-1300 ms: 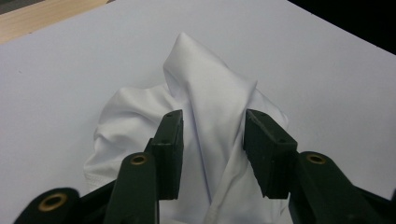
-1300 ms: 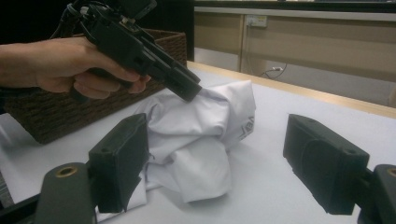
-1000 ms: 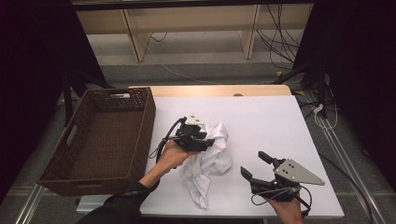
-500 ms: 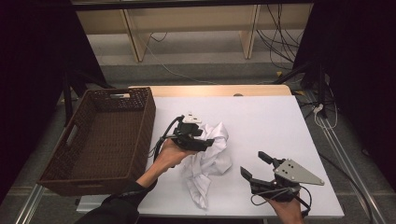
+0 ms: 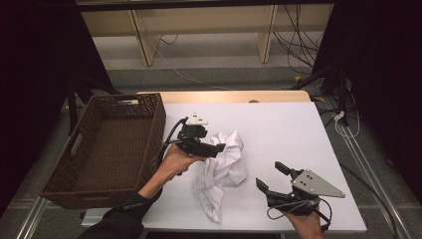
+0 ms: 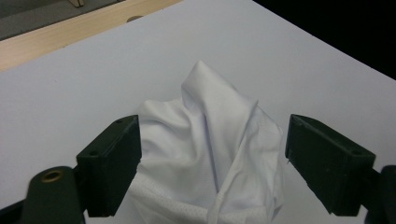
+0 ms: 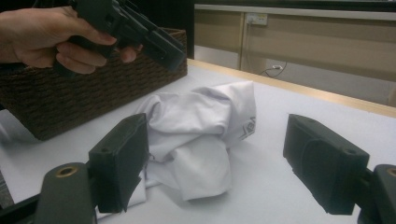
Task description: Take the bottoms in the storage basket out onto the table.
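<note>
A crumpled white cloth (image 5: pixel 225 167) lies on the white table (image 5: pixel 298 129) near its middle. My left gripper (image 5: pixel 220 148) hovers just over the cloth's upper left part, held by a hand. Its jaws have just been opening. In the left gripper view the cloth (image 6: pixel 210 154) bulges up between the parted jaws of the left gripper (image 6: pixel 212 122), and neither pad presses on it. My right gripper (image 5: pixel 268 174) rests near the table's front right, open, its jaws pointing at the cloth (image 7: pixel 201 126). Nothing is gripped in the right gripper (image 7: pixel 215 123). Beyond it the left gripper (image 7: pixel 140 32) hangs above the cloth.
A brown wicker basket (image 5: pixel 160 122) stands at the table's left edge, close beside the left hand; its woven wall (image 7: pixel 93 93) is just behind the cloth. A wooden strip (image 5: pixel 224 96) borders the far edge. Cables lie on the floor behind.
The left gripper has lifted a little off the cloth and its jaws have spread apart, leaving the cloth on the table. The right gripper has stayed put.
</note>
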